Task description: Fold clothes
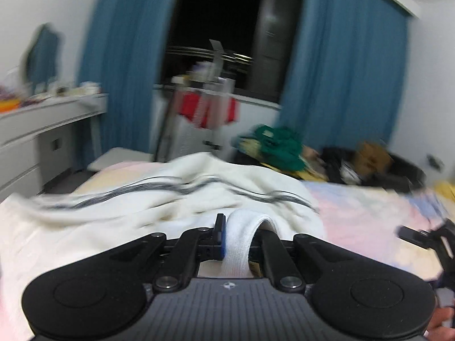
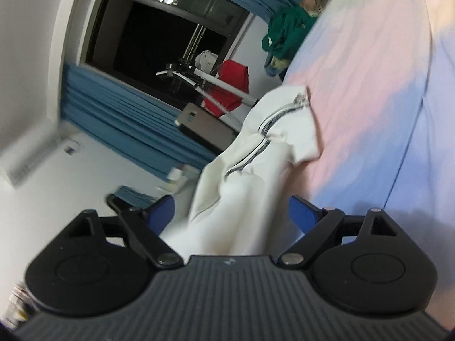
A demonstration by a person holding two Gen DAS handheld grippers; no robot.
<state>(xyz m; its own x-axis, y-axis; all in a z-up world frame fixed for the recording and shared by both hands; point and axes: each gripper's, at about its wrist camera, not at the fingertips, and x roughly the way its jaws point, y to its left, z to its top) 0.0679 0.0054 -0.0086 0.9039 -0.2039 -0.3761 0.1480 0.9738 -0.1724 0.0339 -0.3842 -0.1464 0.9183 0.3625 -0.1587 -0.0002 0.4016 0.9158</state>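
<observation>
1. White garment [image 1: 136,207], one item, cream with dark stripe bands. In the left wrist view it lies spread and rumpled across the lower half of the frame on the bed [image 1: 369,207], whose sheet is pink, blue and yellow.
2. Left gripper [image 1: 237,244], one. Its jaws are together, clamped on a ribbed white band of the garment that loops up at lower centre of the frame, between the blue pad and the black finger.
3. Right gripper [image 2: 230,213], one. Its jaws stand wide apart, the two blue pads [image 2: 303,213] at either side of the lower middle. The white garment [image 2: 256,170] hangs or drapes in the gap between them; no pad presses on it.
4. Left wrist view only: a white dresser surface [image 1: 51,113] with small clutter at left, a dark heap of bags and boxes [image 1: 369,164] at right, and part of a black gripper [image 1: 426,238] at the right edge. The view is motion-blurred.
5. Right wrist view only: the frame is rolled, so the bed [image 2: 384,85] fills the right side, and the garment's stripe runs diagonally through the centre. A wall unit [image 2: 31,159] shows at left, blurred.
6. Both views: blue curtains [image 1: 341,71], two panels; one dark window [image 1: 213,28]; one red cloth [image 1: 207,108] on a rack; one green garment heap [image 1: 278,145].
</observation>
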